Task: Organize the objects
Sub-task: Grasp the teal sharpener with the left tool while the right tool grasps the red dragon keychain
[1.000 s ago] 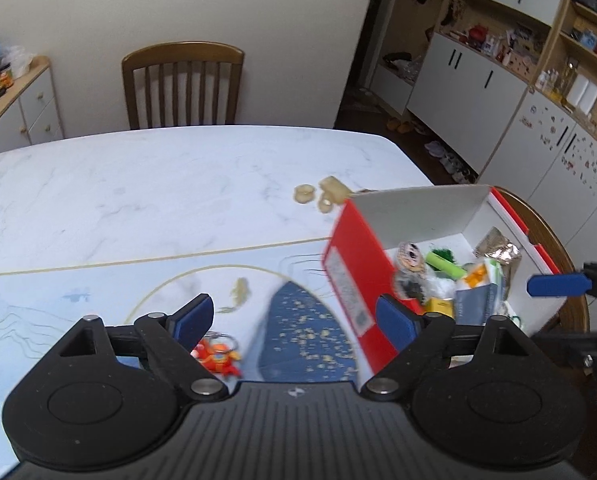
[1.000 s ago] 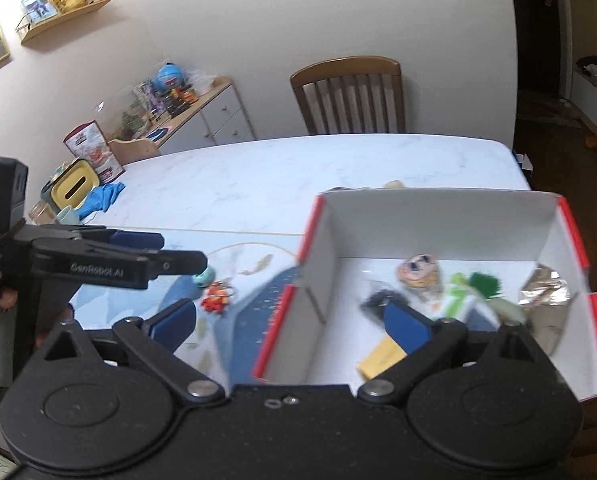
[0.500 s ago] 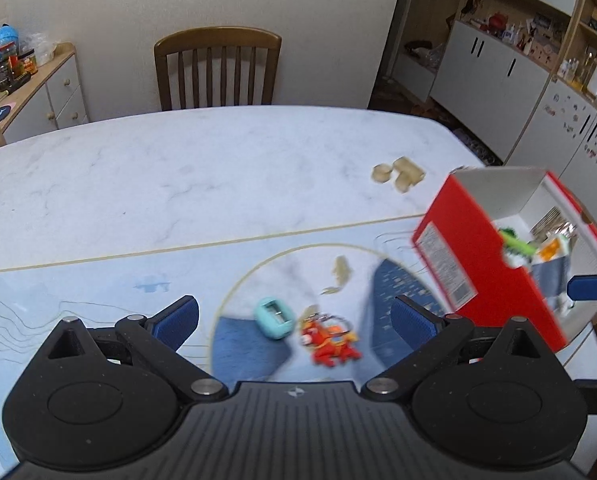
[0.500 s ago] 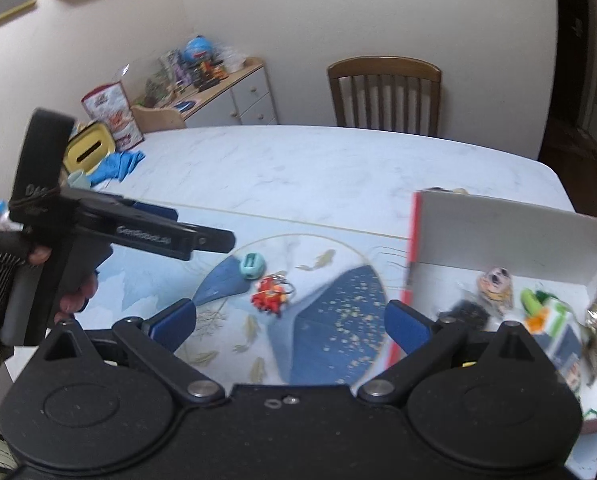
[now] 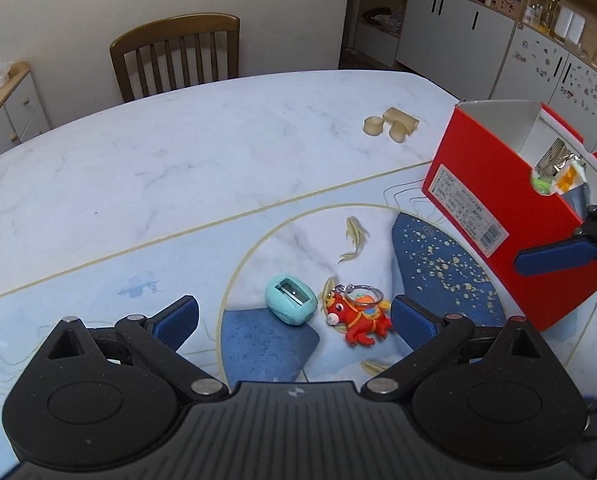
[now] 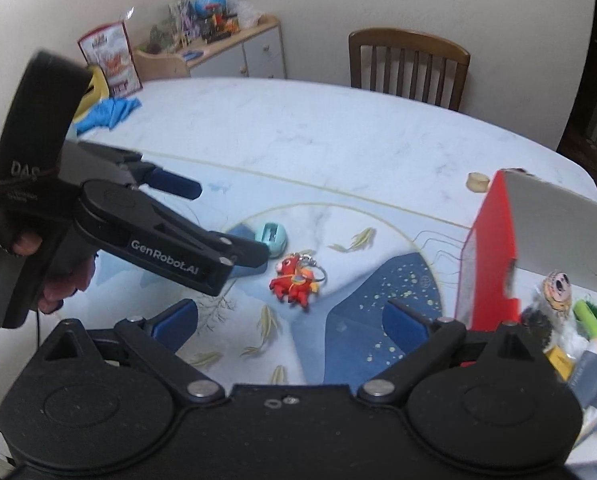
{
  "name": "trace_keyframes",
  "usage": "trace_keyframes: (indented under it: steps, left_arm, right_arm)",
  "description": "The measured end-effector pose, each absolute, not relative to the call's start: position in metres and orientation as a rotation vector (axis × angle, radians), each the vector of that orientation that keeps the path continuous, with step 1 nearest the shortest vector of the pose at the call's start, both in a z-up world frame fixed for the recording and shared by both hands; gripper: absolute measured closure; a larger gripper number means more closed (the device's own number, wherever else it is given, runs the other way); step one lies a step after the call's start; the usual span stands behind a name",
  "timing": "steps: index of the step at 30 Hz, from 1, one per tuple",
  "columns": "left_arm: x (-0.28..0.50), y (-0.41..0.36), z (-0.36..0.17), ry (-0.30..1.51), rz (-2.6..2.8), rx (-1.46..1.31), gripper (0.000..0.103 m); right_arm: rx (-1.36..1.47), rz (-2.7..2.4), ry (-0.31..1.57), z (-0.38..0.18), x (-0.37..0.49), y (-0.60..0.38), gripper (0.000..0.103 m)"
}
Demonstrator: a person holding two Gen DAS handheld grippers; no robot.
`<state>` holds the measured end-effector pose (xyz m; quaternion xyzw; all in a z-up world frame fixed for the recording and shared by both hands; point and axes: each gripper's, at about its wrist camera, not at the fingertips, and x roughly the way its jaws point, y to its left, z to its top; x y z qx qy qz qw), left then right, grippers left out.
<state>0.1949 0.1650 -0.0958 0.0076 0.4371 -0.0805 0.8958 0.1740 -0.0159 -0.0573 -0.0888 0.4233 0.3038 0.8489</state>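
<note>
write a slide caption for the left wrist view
Open left gripper above a teal pencil sharpener and red keychain toy, red box at right.

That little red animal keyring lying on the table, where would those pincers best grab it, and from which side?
Probably across the red keyring's chunky body, coming down from above. It lies flat on its side on the table, so the body is the thickest part; its legs and thin metal ring would likely slip. The left gripper is open just above it.
</note>
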Motion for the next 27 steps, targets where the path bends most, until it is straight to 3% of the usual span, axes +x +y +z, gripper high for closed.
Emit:
trace_keyframes:
  steps: [27]
  left_arm:
    - [0.216, 0.184, -0.138, 0.872, -0.165, 0.028, 0.003]
  right_arm:
    - [-0.255, 0.597, 0.947, -0.119, 0.215, 0.031, 0.037]
